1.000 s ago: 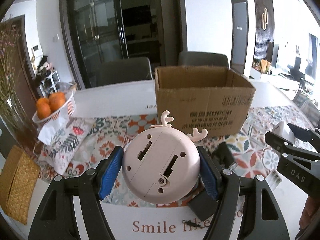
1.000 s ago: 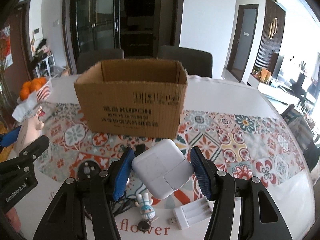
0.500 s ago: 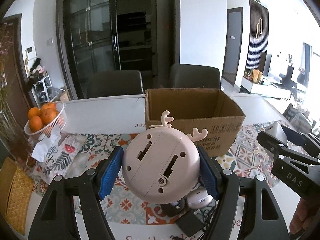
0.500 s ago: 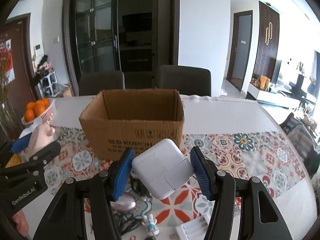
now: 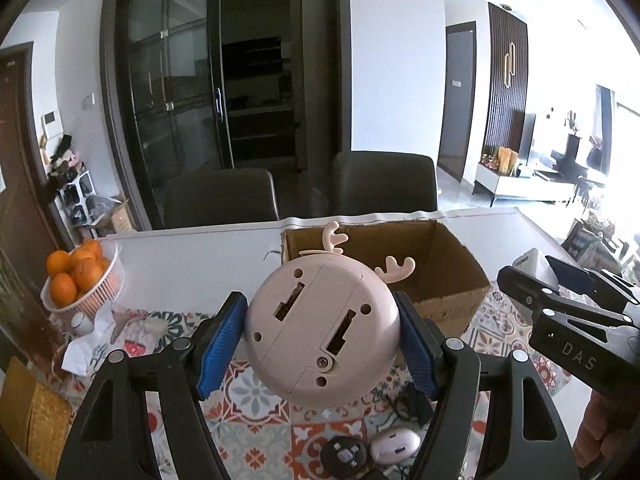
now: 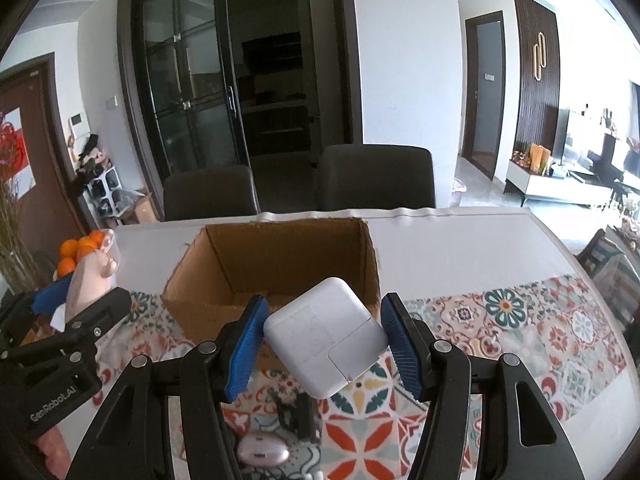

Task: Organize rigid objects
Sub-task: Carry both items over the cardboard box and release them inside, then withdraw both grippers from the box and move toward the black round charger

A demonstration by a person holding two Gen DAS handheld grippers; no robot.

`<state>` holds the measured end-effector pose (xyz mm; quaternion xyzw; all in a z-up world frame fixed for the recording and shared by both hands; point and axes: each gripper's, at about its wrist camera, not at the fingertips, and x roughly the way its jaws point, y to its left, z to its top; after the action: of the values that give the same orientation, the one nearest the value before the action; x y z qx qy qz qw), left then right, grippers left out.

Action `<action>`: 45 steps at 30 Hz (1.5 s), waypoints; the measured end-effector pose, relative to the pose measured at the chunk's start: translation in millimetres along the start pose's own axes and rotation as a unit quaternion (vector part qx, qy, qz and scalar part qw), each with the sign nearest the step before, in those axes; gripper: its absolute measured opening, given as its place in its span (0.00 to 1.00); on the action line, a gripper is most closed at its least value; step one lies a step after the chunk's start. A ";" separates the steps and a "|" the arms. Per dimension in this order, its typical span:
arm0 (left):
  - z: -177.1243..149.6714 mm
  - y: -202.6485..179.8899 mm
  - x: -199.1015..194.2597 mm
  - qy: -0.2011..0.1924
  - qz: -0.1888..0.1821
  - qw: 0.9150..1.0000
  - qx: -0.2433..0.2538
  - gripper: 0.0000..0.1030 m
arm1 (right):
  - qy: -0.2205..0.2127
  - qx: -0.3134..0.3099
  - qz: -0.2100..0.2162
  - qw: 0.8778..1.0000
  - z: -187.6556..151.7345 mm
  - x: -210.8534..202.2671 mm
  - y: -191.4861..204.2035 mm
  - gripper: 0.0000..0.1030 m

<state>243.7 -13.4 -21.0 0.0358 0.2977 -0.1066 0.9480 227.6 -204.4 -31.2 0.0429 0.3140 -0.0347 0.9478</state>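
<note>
My left gripper (image 5: 320, 340) is shut on a round pink deer toy with antlers (image 5: 322, 332), held above the patterned runner in front of the open cardboard box (image 5: 448, 276). My right gripper (image 6: 324, 346) is shut on a white square power adapter (image 6: 324, 340), held just before the box's near wall (image 6: 208, 312). The box interior looks bare. The right gripper shows at the right of the left wrist view (image 5: 568, 320); the left gripper with the pink toy shows at the left of the right wrist view (image 6: 80, 300).
A basket of oranges (image 5: 80, 280) stands at the table's left. A pink mouse (image 6: 262, 454), a black round item (image 5: 344, 456) and black cables (image 6: 296, 416) lie on the runner below the grippers. Two dark chairs (image 6: 376, 176) stand behind the table.
Both grippers have risen and moved toward the box with their objects; the box's open top and inside now show, and the table items lie lower in view.
</note>
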 end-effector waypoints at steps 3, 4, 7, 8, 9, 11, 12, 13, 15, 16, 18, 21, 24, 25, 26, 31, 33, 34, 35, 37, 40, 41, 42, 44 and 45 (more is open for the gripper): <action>8.9 2.0 11.8 0.012 -0.010 1.000 -0.006 0.70 | 0.004 -0.004 0.007 1.000 11.0 8.2 0.4 0.57; 11.3 2.6 15.4 0.016 -0.011 1.000 -0.008 0.70 | 0.004 -0.005 0.007 1.000 13.3 10.4 1.4 0.58; 19.6 4.3 26.0 0.025 -0.013 1.000 -0.012 0.70 | 0.007 -0.012 0.009 1.000 24.0 19.8 3.0 0.58; 21.9 4.5 28.8 0.028 -0.012 0.999 -0.011 0.70 | 0.009 -0.013 0.012 1.000 28.3 24.3 3.1 0.58; 25.4 4.3 32.4 0.032 -0.014 0.999 -0.010 0.70 | 0.013 -0.016 0.015 1.000 32.0 28.6 3.3 0.57; 31.5 3.6 39.1 0.039 -0.015 0.999 -0.007 0.70 | 0.019 -0.017 0.019 1.000 37.6 35.5 3.7 0.58; 34.2 3.9 42.9 0.042 -0.014 0.999 -0.004 0.70 | 0.022 -0.019 0.021 0.999 40.8 39.5 3.8 0.57; 35.6 3.7 45.4 0.045 -0.013 0.999 -0.003 0.70 | 0.025 -0.018 0.021 0.999 44.4 43.9 3.2 0.57; 42.1 1.4 52.3 0.053 -0.013 0.999 0.000 0.70 | 0.032 -0.019 0.025 0.999 48.8 51.4 2.9 0.58; 45.5 0.7 56.3 0.058 -0.014 0.998 -0.001 0.70 | 0.036 -0.020 0.026 0.999 50.6 54.1 3.5 0.57; 50.6 0.2 65.0 0.069 -0.018 0.997 -0.001 0.70 | 0.048 -0.020 0.031 0.998 55.2 64.2 3.1 0.58; 54.6 -1.6 74.7 0.080 -0.017 0.997 0.001 0.70 | 0.071 -0.013 0.041 0.997 60.0 79.1 0.9 0.58; 58.0 -3.5 88.7 0.096 -0.014 0.995 0.006 0.70 | 0.089 -0.011 0.041 0.995 62.2 93.9 -1.9 0.58; 58.6 -4.5 92.6 0.101 -0.013 0.995 0.008 0.70 | 0.094 -0.011 0.040 0.995 62.2 97.0 -2.1 0.58; 58.4 -5.4 97.2 0.107 -0.013 0.994 0.009 0.70 | 0.100 -0.008 0.040 0.994 61.9 101.1 -2.5 0.58; 53.8 -5.1 116.8 0.138 -0.020 0.990 0.008 0.70 | 0.127 -0.011 0.043 0.991 60.0 119.1 -6.5 0.58; 52.1 -5.7 124.1 0.154 -0.023 0.988 0.008 0.70 | 0.137 -0.009 0.046 0.990 57.6 125.7 -8.4 0.58; 51.8 -5.5 126.5 0.158 -0.023 0.987 0.007 0.70 | 0.141 -0.008 0.046 0.989 56.9 129.0 -9.3 0.58; 50.9 -5.8 128.8 0.161 -0.022 0.987 0.008 0.70 | 0.145 -0.008 0.046 0.988 55.7 132.0 -9.7 0.58; 49.7 -6.0 133.0 0.168 -0.021 0.986 0.010 0.70 | 0.153 -0.006 0.047 0.987 54.3 135.9 -10.5 0.58; 49.3 -6.0 134.0 0.167 -0.014 0.986 0.012 0.77 | 0.167 -0.002 0.050 0.985 51.5 142.4 -11.2 0.59; 50.1 -5.9 133.3 0.164 -0.011 0.986 0.012 0.81 | 0.168 0.000 0.049 0.985 51.2 143.4 -11.7 0.60; 51.1 -5.1 132.2 0.160 -0.007 0.987 0.011 0.84 | 0.168 0.001 0.046 0.985 50.8 143.3 -12.1 0.61; 51.7 -3.7 128.5 0.153 -0.002 0.988 0.011 0.84 | 0.166 0.002 0.042 0.985 51.5 142.2 -12.3 0.62; 51.4 -2.8 127.4 0.150 0.001 0.989 0.012 0.84 | 0.163 0.002 0.039 0.986 51.9 139.8 -12.2 0.62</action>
<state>373.6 -45.9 -51.8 0.0628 0.4355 -0.1030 0.8920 369.2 -227.3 -74.1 0.0620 0.4622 0.0090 0.8845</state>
